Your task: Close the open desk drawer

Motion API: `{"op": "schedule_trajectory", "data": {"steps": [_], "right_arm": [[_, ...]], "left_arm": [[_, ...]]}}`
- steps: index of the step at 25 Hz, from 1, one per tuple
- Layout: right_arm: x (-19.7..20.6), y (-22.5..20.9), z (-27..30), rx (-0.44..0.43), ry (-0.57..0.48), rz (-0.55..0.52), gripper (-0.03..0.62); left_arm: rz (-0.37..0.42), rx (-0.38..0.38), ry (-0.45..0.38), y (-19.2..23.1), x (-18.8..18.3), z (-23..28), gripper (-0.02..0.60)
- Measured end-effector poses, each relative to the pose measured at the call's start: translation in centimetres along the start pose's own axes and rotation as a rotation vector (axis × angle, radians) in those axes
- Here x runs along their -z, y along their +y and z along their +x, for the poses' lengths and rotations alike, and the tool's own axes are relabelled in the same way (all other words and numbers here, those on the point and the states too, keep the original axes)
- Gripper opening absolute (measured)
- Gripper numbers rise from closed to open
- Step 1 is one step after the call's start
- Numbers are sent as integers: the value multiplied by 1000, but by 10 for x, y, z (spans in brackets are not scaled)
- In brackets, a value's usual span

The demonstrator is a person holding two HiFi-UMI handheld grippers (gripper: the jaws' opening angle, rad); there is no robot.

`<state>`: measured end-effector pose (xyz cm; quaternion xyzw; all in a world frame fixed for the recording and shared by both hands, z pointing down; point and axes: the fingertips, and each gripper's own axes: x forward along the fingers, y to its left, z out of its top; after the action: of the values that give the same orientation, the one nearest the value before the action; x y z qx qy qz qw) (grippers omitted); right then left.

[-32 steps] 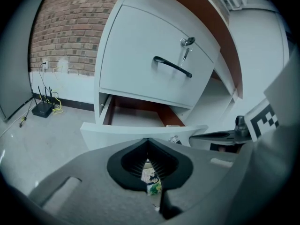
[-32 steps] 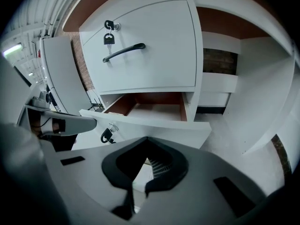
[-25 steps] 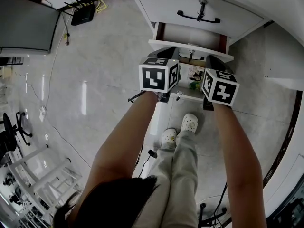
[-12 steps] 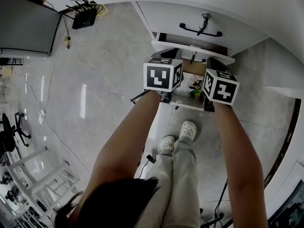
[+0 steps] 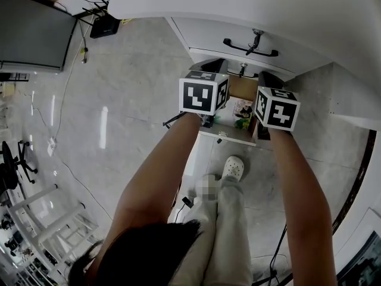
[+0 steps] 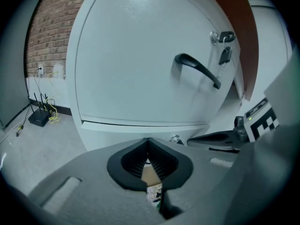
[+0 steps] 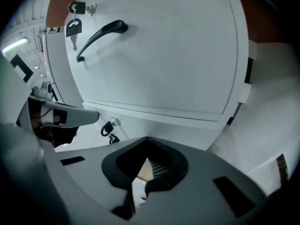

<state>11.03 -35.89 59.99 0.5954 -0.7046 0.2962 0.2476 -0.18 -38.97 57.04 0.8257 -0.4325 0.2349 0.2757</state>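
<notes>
The white desk pedestal has a top drawer front [image 5: 250, 31] with a black handle [image 5: 250, 47] and a key. Just below it the middle drawer front [image 5: 238, 61] is pushed almost flush with the cabinet. My left gripper [image 5: 215, 64] and right gripper [image 5: 269, 75] are both shut and empty, tips against that drawer's front. In the left gripper view the gripper [image 6: 149, 140] touches the drawer front [image 6: 117, 135]. In the right gripper view the gripper [image 7: 146, 138] meets the drawer front [image 7: 164, 125] beside its small lock [image 7: 110, 125].
A lower drawer [image 5: 229, 137] stands pulled out under my grippers, with booklets and a green item [image 5: 240, 108] inside. The person's feet [image 5: 235, 167] are just in front of it. A black router [image 5: 102, 25] lies on the floor at left, with a chair base [image 5: 15, 159] further left.
The middle drawer has slid into the cabinet, and its brown inside no longer shows. Both grippers moved forward with it.
</notes>
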Motion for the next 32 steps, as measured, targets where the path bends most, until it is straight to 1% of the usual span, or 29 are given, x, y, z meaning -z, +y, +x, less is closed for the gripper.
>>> {"op": "schedule_trajectory", "data": {"steps": [4, 7, 12, 15, 18, 21, 25, 29, 32], "right_arm": [[1, 2, 3, -7, 16, -24, 9], [2, 3, 3, -13, 15, -21, 9], [-10, 2, 6, -19, -20, 9, 9], [-15, 2, 6, -23, -24, 8, 9], [-14, 2, 6, -33, -26, -21, 9], [-14, 2, 7, -35, -26, -45, 9], [-10, 1, 0, -35, -36, -15, 9], [0, 6, -16, -53, -41, -56, 9], [0, 12, -30, -59, -61, -32, 9]], "left_arm": [[18, 19, -7, 1, 0, 1, 6], [-4, 23, -8, 2, 3, 2, 6], [-48, -14, -4, 9, -6, 9, 6], [-20, -20, -2, 9, -9, 10, 6], [-16, -15, -10, 9, -7, 10, 6], [-3, -5, -16, 9, -7, 11, 6], [-23, 1, -29, 6, -4, 8, 6], [-14, 44, -54, -8, 0, -6, 6], [-19, 63, -59, -14, 3, -18, 6]]}}
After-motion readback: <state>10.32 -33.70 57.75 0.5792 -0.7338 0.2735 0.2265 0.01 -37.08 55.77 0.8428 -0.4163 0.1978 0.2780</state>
